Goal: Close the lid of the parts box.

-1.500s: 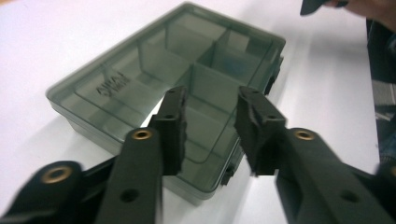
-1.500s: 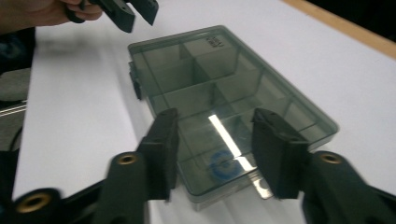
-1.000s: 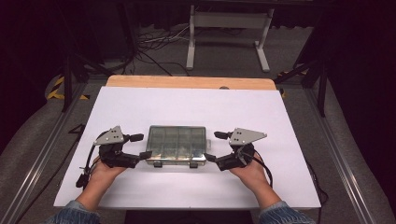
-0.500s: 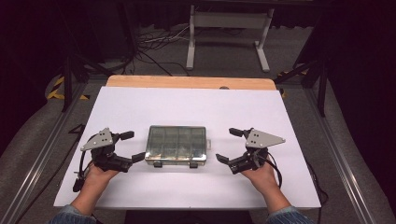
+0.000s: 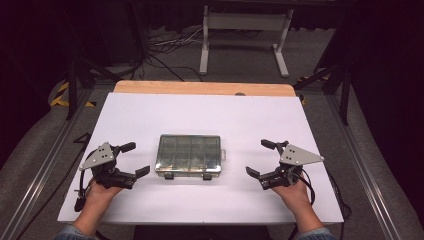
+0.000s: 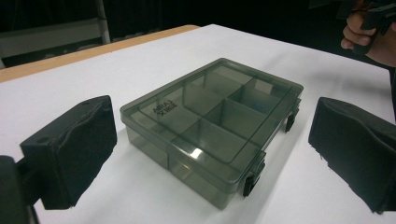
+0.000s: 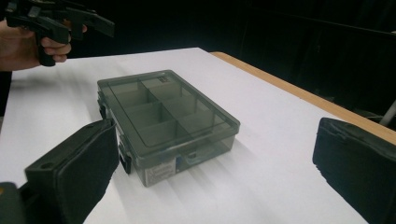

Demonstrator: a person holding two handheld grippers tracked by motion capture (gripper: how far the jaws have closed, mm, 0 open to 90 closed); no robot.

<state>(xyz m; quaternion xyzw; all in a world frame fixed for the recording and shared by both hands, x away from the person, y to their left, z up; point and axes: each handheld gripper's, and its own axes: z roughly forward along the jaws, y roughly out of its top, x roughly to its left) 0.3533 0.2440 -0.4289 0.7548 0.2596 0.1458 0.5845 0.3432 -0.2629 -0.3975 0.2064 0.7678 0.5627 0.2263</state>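
The clear compartment box (image 5: 189, 155) lies flat near the middle of the white desk (image 5: 200, 115), lid shut, with its two dark latches on the side facing you. That makes the latches easy to reach. Your left tool (image 5: 131, 159) waits just beside the box's left end, jaws wide apart and holding nothing. Your right tool (image 5: 262, 159) sits a bit farther off on the right, also wide open and empty.
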